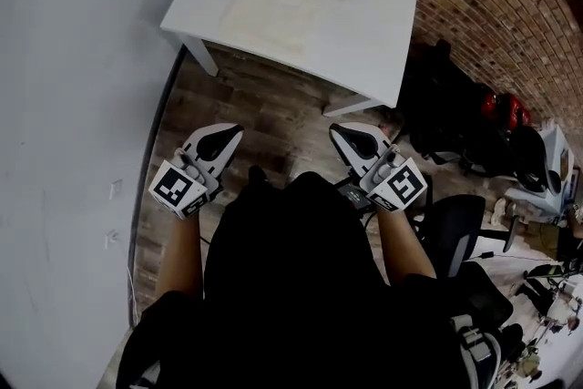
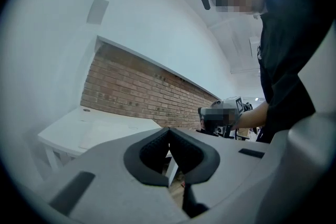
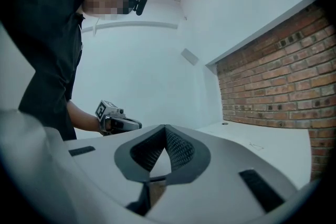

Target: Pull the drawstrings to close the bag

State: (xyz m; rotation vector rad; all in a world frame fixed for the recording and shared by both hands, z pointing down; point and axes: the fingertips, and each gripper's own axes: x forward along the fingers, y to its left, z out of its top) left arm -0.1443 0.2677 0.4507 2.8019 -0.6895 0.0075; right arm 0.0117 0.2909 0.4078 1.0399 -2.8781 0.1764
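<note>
Nothing of the job looks begun: no bag or drawstrings show in any view, and the white counter (image 1: 301,5) at twelve o'clock is bare. The person stands back from it over the wooden floor (image 1: 273,105), forearms held level at waist height. The left gripper (image 1: 219,138) points toward eleven o'clock and the right gripper (image 1: 350,139) toward one. Both have their jaws closed on nothing.

White table (image 1: 301,5) beside a brick wall (image 1: 492,5), wooden floor (image 1: 264,109), black office chair (image 1: 455,232) at right
</note>
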